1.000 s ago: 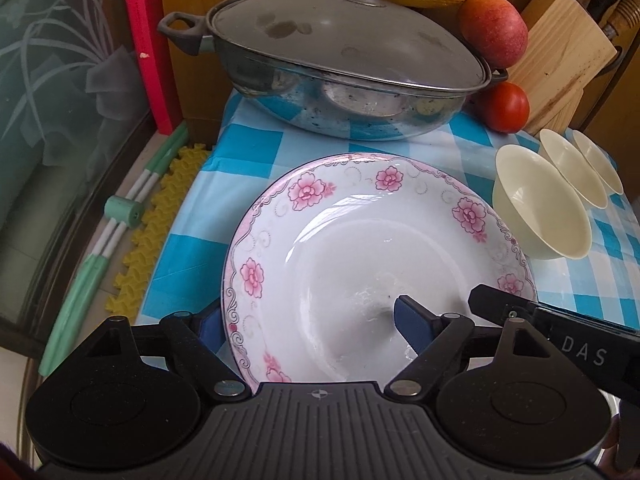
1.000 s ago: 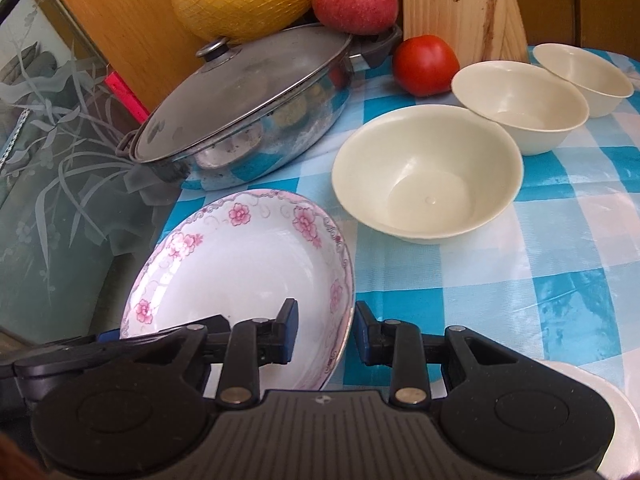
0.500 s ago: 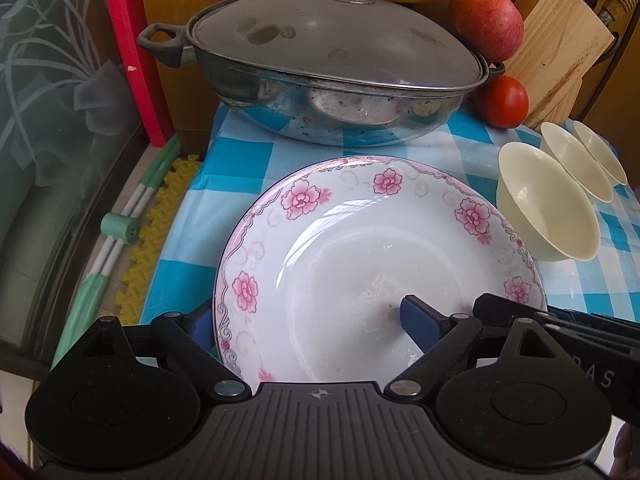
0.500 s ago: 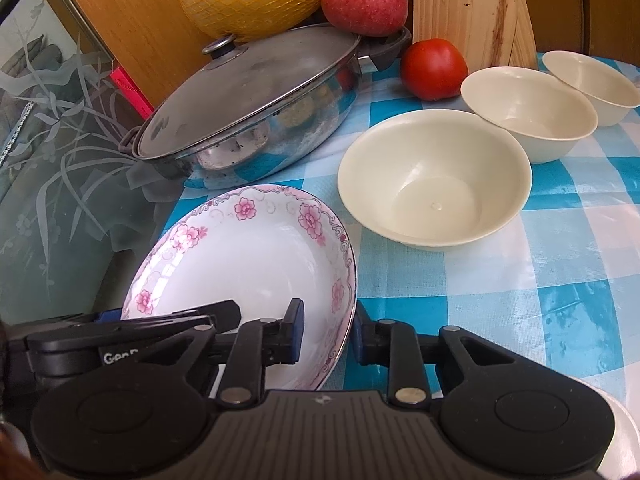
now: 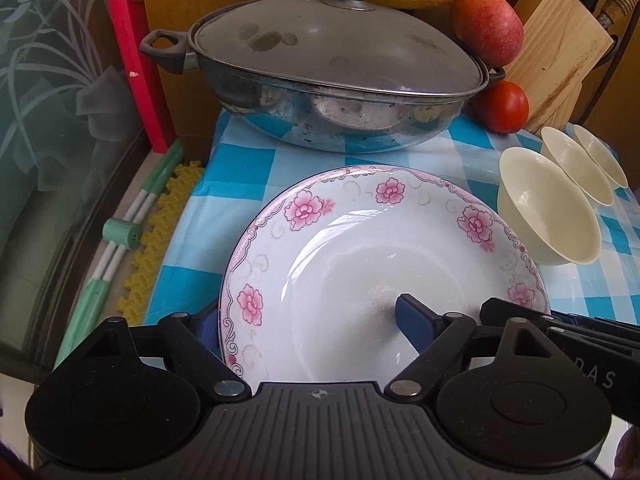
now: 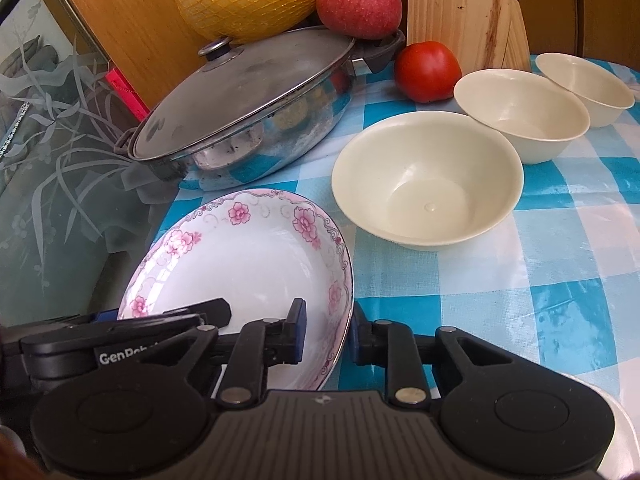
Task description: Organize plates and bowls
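Since a second ago, the right gripper (image 6: 326, 330) has narrowed around the near right rim of the plate (image 6: 248, 256), and its fingers are closing at this moment; the plate itself sits slightly farther from the camera in the left wrist view.

The plate is a deep white dish with pink flowers and grey scrollwork around a pale pink rim. It sits on the blue-and-white checked cloth of the counter (image 6: 540, 240), at the counter's left edge. In the left wrist view it fills the centre, with a lidded steel pan (image 5: 340, 76) at 12 o'clock from it and three cream bowls (image 5: 548, 208) in a row at 2 o'clock. A tomato (image 5: 502, 106) and an apple (image 5: 488, 26) lie beyond the pan.

The near part of the plate is hidden behind both gripper bodies, so whether it rests flat or is tipped cannot be told. Whether the right pads press on the rim is also hard to make out.

In the right wrist view the rim passes between the right fingers (image 6: 298, 330), one inside the dish and one outside, at 5 o'clock on the plate. The left gripper (image 5: 310, 320) stands wide, its jaws closing: one finger lies over the white well at 5 o'clock from the plate's centre, the other outside the rim at 8 o'clock, neither clearly touching.
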`<act>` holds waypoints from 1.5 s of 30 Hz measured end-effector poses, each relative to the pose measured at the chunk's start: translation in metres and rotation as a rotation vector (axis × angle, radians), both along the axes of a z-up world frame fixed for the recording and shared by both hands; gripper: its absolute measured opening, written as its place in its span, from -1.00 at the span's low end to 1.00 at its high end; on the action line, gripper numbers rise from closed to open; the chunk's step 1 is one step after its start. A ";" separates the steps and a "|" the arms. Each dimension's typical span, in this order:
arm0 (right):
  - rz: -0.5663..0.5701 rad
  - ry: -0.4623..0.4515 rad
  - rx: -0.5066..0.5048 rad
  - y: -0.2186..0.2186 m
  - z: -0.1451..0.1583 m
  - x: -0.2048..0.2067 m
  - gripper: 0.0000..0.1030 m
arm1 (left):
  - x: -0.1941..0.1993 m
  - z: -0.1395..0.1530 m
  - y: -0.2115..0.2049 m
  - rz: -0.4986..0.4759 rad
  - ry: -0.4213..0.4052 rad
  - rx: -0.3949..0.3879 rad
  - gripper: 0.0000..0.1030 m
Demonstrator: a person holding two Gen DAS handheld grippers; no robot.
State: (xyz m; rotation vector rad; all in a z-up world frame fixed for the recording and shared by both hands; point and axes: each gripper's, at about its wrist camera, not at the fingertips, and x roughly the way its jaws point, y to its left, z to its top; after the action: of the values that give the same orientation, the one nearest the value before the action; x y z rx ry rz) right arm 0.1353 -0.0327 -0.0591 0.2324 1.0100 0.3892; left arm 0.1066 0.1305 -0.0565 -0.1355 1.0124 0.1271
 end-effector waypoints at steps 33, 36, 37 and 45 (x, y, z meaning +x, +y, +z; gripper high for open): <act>0.012 -0.059 -0.014 0.000 0.009 -0.010 -0.57 | -0.021 0.009 -0.005 -0.008 -0.035 -0.006 0.74; 0.014 -0.039 -0.023 0.001 0.006 -0.010 -0.57 | -0.022 0.010 -0.006 -0.007 -0.040 -0.004 0.74; 0.009 -0.035 -0.022 0.000 0.004 -0.010 -0.57 | -0.022 0.010 -0.006 -0.012 -0.040 -0.004 0.74; 0.012 -0.021 -0.012 -0.001 -0.001 -0.007 -0.53 | -0.021 0.001 -0.003 -0.015 -0.008 -0.009 0.68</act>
State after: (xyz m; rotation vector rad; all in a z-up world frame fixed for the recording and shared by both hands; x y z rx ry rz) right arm 0.1282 -0.0340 -0.0604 0.2107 0.9932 0.3953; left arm 0.0857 0.1280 -0.0553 -0.1365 1.0062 0.1078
